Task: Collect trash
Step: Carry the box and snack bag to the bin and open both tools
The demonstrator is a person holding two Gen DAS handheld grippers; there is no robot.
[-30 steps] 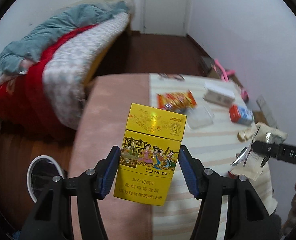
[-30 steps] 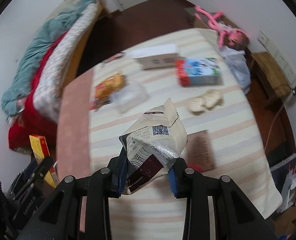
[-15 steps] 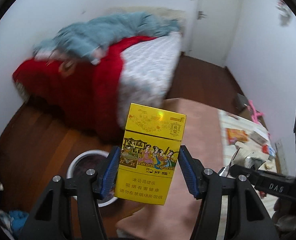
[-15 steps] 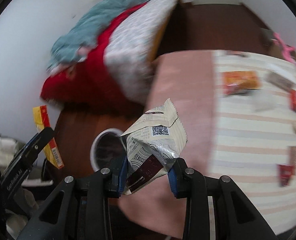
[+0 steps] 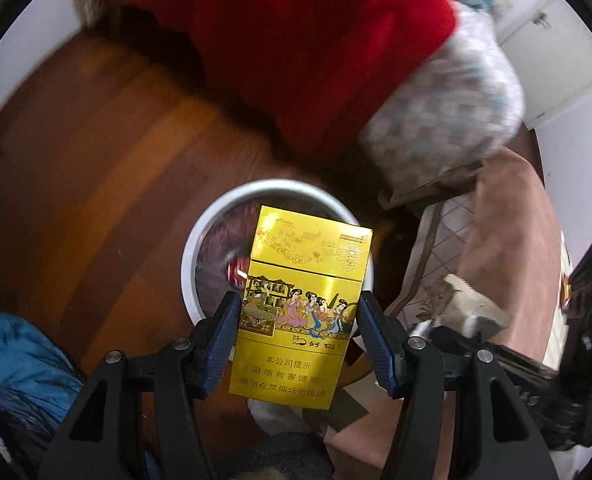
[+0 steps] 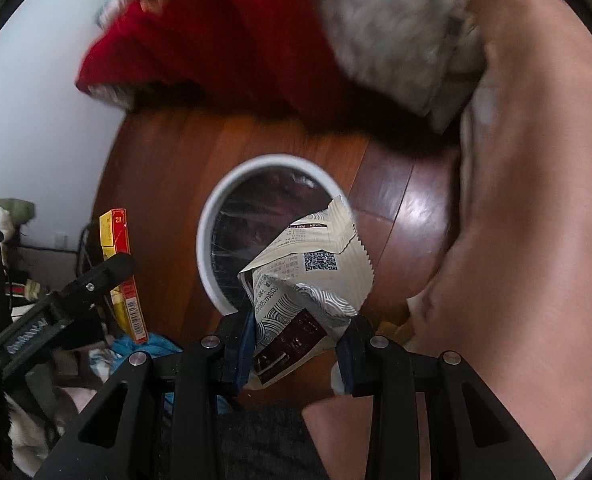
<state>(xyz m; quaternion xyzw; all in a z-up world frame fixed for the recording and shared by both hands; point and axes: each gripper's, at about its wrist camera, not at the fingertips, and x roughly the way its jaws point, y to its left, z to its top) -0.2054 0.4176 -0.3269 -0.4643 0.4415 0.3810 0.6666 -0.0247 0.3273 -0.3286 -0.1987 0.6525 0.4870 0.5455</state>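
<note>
Above the bin [image 5: 200,236], the left gripper [image 5: 299,316] clamps a yellow pack [image 5: 299,312] by its sides, and the right gripper [image 6: 296,336] pinches a crumpled wrapper [image 6: 307,276] just over the bin's near rim. Both pieces hang over the opening, not yet dropped. Inside the bin lies what looks like earlier trash, a red can perhaps, though blur hides it. Beside the bin, the table [image 6: 535,200] edge shows no litter, but most of its top is out of view, so more may remain.
</note>
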